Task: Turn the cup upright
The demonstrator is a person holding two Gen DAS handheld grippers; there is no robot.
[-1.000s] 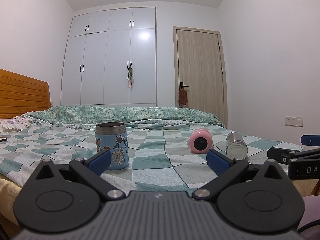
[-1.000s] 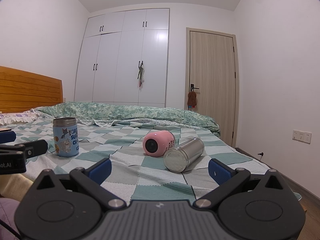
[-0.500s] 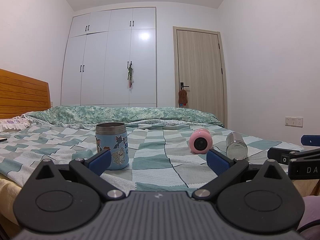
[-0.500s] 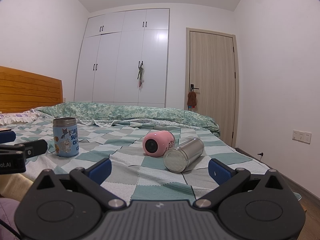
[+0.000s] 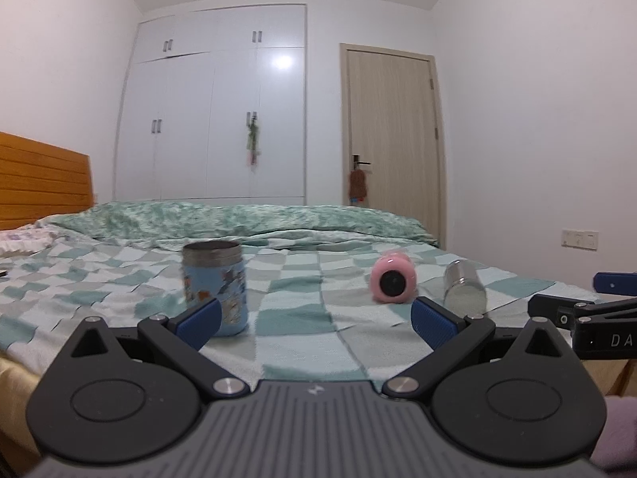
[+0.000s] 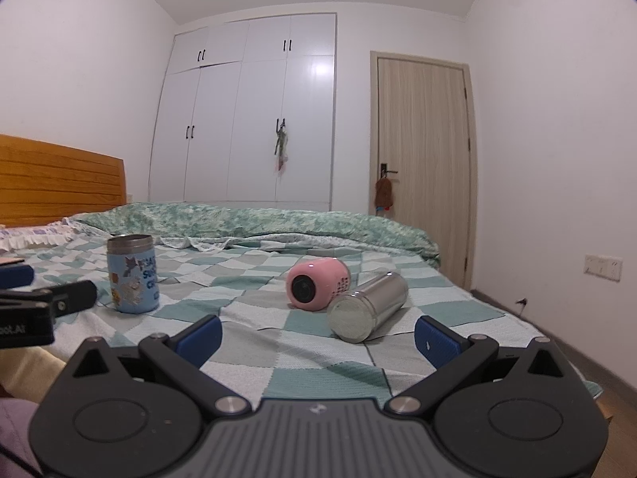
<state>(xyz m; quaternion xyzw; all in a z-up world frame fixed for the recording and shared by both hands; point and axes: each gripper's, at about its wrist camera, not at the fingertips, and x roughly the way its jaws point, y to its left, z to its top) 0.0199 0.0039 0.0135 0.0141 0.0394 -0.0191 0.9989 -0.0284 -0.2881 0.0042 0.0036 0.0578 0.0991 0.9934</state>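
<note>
Both grippers, left gripper (image 5: 314,320) and right gripper (image 6: 318,334), are wide apart; the right should reach ahead and pinch the steel cup (image 6: 368,306) across its middle.

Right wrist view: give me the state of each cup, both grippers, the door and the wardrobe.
blue cartoon cup: upright on the bed.
pink cup: on its side.
steel cup: on its side, beside the pink cup.
right gripper: open, empty.
left gripper: open, empty.
door: closed.
wardrobe: doors closed.
</note>
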